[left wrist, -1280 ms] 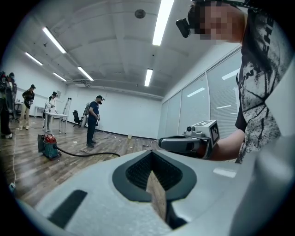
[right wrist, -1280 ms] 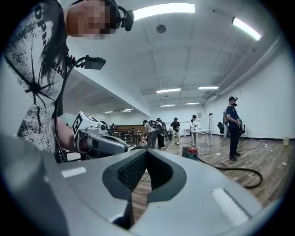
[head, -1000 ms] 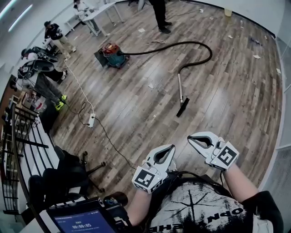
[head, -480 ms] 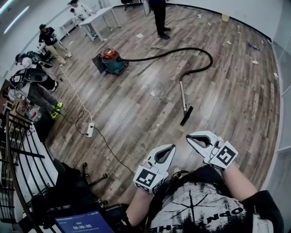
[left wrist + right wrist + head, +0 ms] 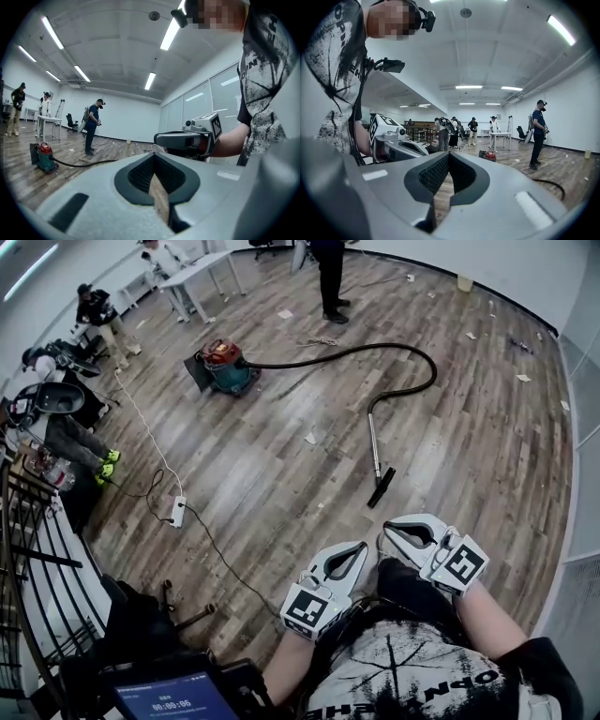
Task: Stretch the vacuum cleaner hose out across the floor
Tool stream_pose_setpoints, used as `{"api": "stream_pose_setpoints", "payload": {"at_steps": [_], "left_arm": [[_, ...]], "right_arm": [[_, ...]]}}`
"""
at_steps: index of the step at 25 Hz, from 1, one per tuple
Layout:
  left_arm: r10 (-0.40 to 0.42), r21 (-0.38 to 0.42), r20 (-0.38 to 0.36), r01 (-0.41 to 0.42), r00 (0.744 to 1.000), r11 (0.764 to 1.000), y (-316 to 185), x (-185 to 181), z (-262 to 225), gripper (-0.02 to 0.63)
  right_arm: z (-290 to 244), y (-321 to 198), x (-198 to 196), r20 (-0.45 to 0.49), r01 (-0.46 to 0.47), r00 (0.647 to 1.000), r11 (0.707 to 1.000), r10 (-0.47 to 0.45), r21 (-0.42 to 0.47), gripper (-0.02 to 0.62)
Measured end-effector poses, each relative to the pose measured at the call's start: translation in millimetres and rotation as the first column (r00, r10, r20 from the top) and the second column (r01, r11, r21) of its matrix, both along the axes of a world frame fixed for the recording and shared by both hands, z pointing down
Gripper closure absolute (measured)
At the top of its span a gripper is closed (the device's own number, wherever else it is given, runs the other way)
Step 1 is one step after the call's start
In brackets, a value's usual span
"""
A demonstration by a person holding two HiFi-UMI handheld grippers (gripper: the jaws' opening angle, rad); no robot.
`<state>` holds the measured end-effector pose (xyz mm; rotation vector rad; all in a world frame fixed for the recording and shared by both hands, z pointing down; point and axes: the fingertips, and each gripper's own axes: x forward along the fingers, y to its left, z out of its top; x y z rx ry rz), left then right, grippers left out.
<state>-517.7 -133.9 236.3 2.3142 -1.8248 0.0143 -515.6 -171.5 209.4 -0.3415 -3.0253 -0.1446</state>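
Both grippers are held level in front of the person's chest, side by side and apart from each other, with nothing in either. The left gripper has its jaws closed together, only a thin slit of wooden floor showing between them in its own view. The right gripper is closed in the same way and is empty too. The vacuum cleaner hose lies on the floor well ahead of both pairs of jaws and touches neither. It runs from the red and teal canister, far ahead and to the left of the left jaws, out to the right, then bends in a wide loop back toward the grippers. There it joins the metal wand, which ends in the black floor nozzle. The nozzle is the part nearest the jaws, ahead of the right gripper's tips but apart from them. To the left of the left jaws a white power strip lies on the floor with its cable trailing. Beyond the hose a person stands.
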Motion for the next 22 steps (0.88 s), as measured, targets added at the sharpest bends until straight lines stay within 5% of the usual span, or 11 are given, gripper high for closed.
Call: {"api": "stream_pose_setpoints", "payload": {"at_steps": [7, 14, 22], "left_arm": [[-0.036, -0.032, 0.002, 0.036, 0.999, 0.999, -46, -47, 0, 0.604], [-0.112, -0.046, 0.029, 0.113, 0.993, 0.993, -116, -122, -12, 0.604], [-0.219, -0.032, 0.055, 0.221, 0.974, 0.975, -208, -199, -26, 0.604]], "right_arm": [[9, -54, -50, -0.043, 0.008, 0.999, 0.997, -0.012, -0.082, 0.589], [-7, -124, -121, 0.022, 0.113, 0.993, 0.992, -0.114, 0.051, 0.59], [-12, -218, -181, 0.005, 0.188, 0.982, 0.982, -0.188, 0.031, 0.589]]}}
